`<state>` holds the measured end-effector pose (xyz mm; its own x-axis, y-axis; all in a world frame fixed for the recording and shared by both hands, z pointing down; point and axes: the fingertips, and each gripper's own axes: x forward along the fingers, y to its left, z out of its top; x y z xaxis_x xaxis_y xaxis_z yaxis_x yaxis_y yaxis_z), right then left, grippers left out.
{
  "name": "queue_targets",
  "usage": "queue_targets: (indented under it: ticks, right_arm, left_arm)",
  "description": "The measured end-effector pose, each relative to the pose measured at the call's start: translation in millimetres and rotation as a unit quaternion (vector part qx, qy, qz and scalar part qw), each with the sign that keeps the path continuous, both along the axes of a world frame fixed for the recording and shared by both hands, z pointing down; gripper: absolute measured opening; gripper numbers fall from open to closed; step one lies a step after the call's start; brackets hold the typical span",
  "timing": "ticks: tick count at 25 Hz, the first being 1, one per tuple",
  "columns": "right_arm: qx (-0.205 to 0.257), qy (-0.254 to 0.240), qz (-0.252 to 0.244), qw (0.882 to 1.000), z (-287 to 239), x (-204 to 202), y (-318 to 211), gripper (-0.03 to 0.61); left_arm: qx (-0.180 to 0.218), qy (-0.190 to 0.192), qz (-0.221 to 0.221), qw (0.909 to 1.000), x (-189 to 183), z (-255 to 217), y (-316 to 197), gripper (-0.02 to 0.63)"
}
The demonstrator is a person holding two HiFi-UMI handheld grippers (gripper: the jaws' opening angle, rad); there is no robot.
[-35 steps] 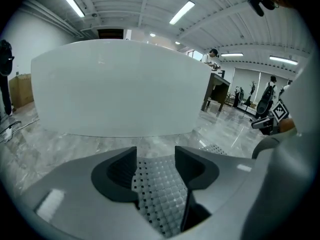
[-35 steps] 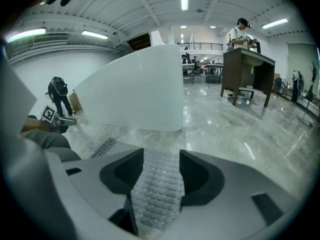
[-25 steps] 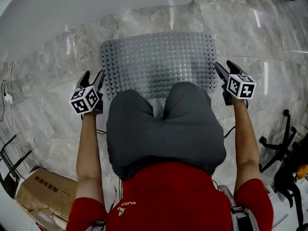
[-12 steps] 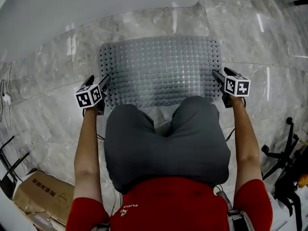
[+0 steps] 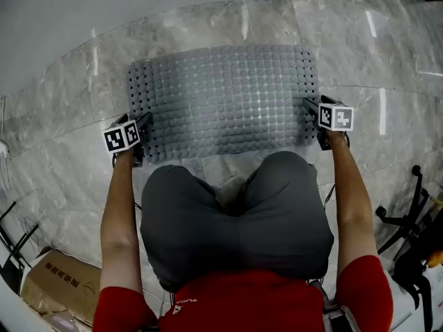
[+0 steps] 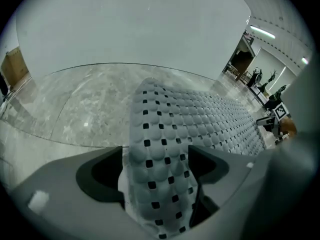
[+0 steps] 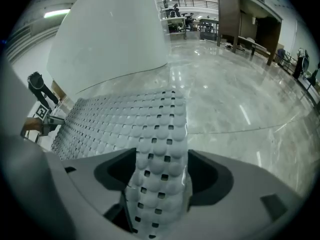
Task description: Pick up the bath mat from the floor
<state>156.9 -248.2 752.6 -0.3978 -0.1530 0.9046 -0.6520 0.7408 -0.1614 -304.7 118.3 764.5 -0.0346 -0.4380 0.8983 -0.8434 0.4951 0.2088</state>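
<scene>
We see glossy grey veined marble floor across most of the head view, with light streaks on it. A white curved wall fills the upper left. A brown cardboard box lies lower left, and a black metal frame is near it at the left edge. Black stands crowd the lower right corner. In the right gripper view we note a dark wooden desk upper right, on the same floor.

1. The bath mat has its near edge partly hidden behind the person's knees.
2. The cardboard box, at the floor's near left corner, is cut off by the picture's edge.
3. The black chair base runs out of frame at the right.
</scene>
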Motion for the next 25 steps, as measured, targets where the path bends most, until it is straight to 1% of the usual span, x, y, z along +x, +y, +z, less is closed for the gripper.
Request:
queue_targets:
  ticks: [6,10,12,13,14,17,19,22,25]
  right_arm:
    - [0.002,0.018,0.007,1.000,13,0,-7,0.293]
    - [0.010,0.015,0.011,1.000,14,1,-5,0.291]
    - [0.017,0.010,0.015,1.000,13,2,-6,0.291]
    - [0.018,0.006,0.018,1.000,13,1,-6,0.290]
    - [0.016,0.000,0.019,1.000,12,-1,-5,0.273]
    - [0.001,-0.024,0.015,1.000,9,-11,4,0.141]
    - [0.000,-0.041,0.009,0.999,3,-18,11,0.085]
    - [0.003,-0.063,-0.003,0.998,-9,-26,19,0.057]
    - [-0.003,-0.093,-0.010,0.996,-24,-31,27,0.051]
  left_arm:
    - [-0.015,-0.013,-0.002,0.9998,-3,7,-2,0.394]
    - [-0.033,-0.033,-0.007,0.9989,-4,9,2,0.393]
    - [-0.035,-0.042,-0.007,0.9985,-3,7,2,0.385]
    - [-0.032,-0.042,-0.004,0.9986,-2,6,1,0.357]
    - [-0.027,-0.039,-0.001,0.9989,0,5,-2,0.328]
    - [-0.014,-0.026,0.010,0.9995,11,1,-9,0.209]
    - [-0.008,-0.027,0.018,0.9994,17,-3,-13,0.167]
    - [0.007,-0.021,0.019,0.9996,23,-12,-14,0.116]
    - [0.033,-0.012,0.023,0.9991,28,-25,-17,0.072]
